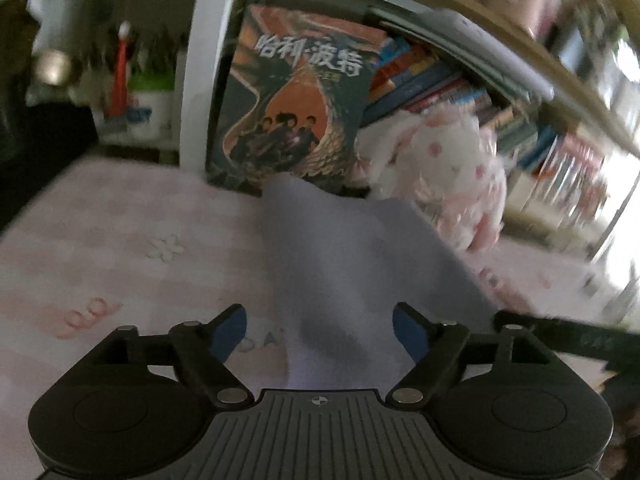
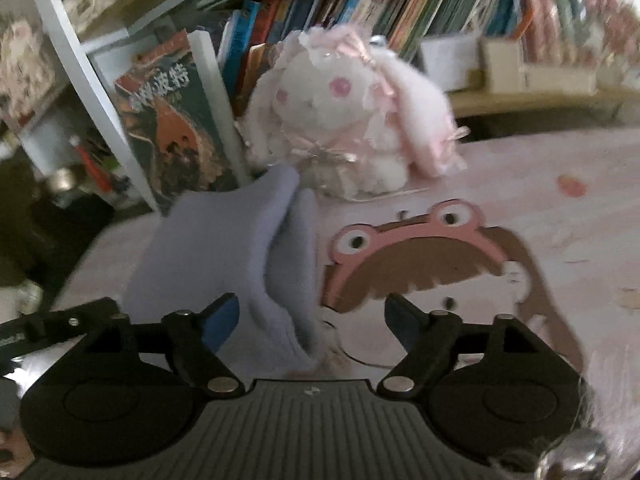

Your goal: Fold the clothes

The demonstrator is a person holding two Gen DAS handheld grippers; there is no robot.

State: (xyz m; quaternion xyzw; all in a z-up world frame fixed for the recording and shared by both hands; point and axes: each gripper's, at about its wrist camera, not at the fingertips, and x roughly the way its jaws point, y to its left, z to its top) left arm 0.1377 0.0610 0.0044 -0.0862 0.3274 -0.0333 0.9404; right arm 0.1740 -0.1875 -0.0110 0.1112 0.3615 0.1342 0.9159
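Both black two-finger grippers with blue pads, left gripper [image 1: 320, 330] and right gripper [image 2: 312, 322], jaws spread wide, nothing clamped; pale lavender knit garment [image 2: 224, 248] lies bunched on pink printed bedsheet [image 1: 120, 248], between left pads untouched, beside right's left pad, white-pink plush rabbit [image 2: 344, 108] behind
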